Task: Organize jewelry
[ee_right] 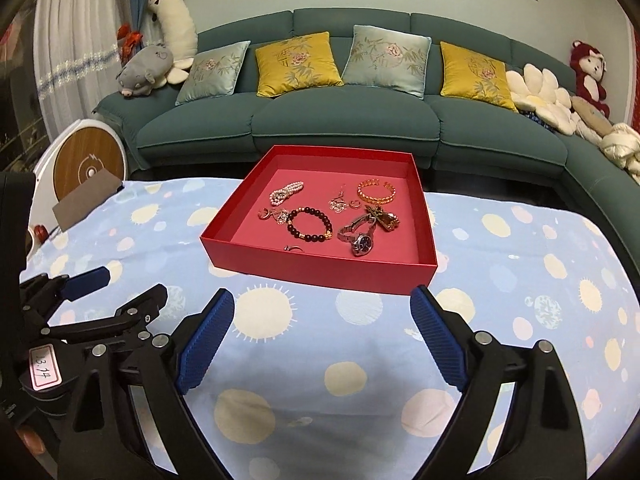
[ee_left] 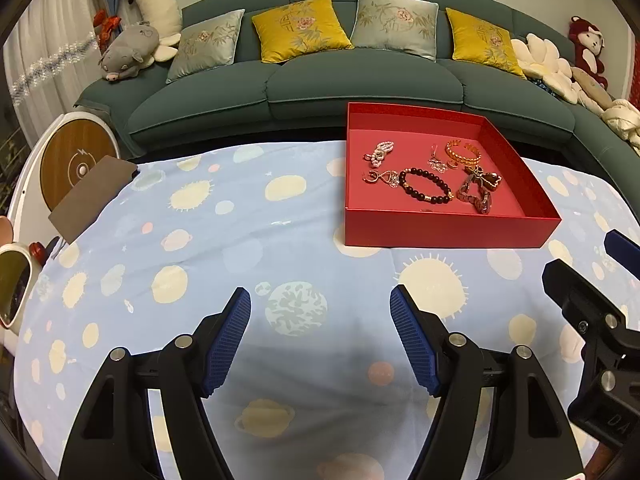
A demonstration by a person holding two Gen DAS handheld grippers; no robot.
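Note:
A shallow red box (ee_left: 448,232) (ee_right: 316,274) sits on the blue planet-print cloth. Inside lie a dark bead bracelet (ee_left: 425,186) (ee_right: 311,225), a gold bangle (ee_left: 463,151) (ee_right: 377,192), a pearl piece (ee_left: 379,152) (ee_right: 285,193), a wristwatch (ee_right: 358,237) (ee_left: 478,196), small earrings (ee_right: 340,203) and a ring (ee_right: 294,248). My left gripper (ee_left: 320,300) is open and empty, low over the cloth, in front and left of the box. My right gripper (ee_right: 323,302) is open and empty just before the box's near wall.
A teal sofa (ee_right: 344,120) with cushions and plush toys runs behind the table. A brown card (ee_left: 94,196) and a round white-and-wood device (ee_left: 76,160) sit at the table's far left. The right gripper shows at the right edge of the left wrist view (ee_left: 592,312).

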